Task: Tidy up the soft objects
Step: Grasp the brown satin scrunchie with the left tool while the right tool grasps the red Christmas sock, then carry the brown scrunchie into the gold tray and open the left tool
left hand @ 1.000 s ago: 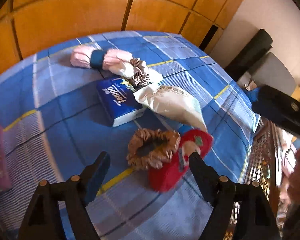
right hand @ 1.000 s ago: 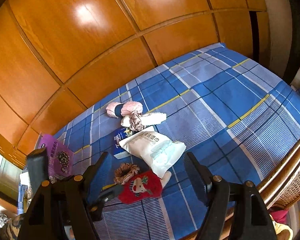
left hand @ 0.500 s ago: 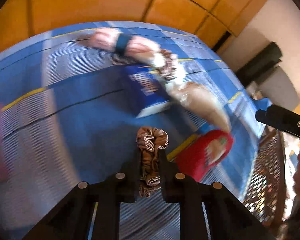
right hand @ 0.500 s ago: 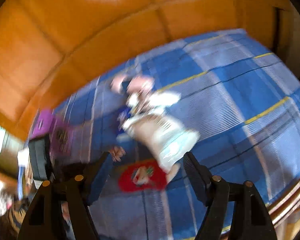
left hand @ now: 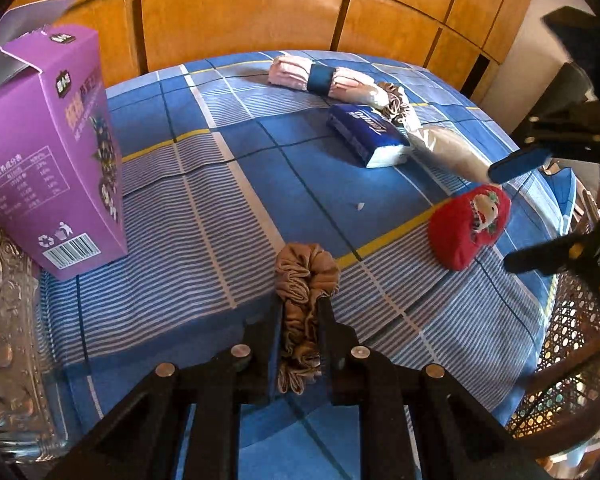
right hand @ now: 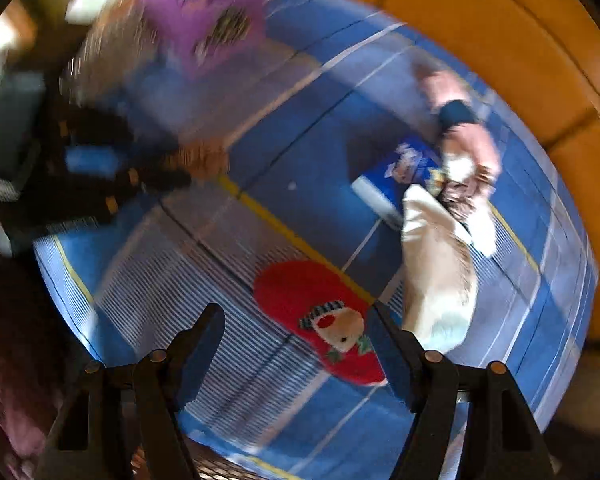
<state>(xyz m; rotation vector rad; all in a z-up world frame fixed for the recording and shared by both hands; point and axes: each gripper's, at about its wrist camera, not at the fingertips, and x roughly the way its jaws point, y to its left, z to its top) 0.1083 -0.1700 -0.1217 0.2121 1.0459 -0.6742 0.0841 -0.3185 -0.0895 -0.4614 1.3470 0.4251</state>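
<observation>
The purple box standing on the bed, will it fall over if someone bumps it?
Probably. The purple box stands tall and narrow on soft bedding, so it looks tippy. Its top flap is open, so it may be partly empty and light.

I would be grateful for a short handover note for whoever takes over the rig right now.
Left gripper: jaws shut on the brown scrunchie, held above the blue checked bedspread.
Right gripper: jaws open, empty, poised over the red plush pouch.
On the bedspread: pink rolled towel, blue tissue pack, white bag, a second scrunchie. The purple box stands open at the left.
Done: one scrunchie picked up.
Left: place it, probably grasp the pouch next, then sort the rest.
</observation>
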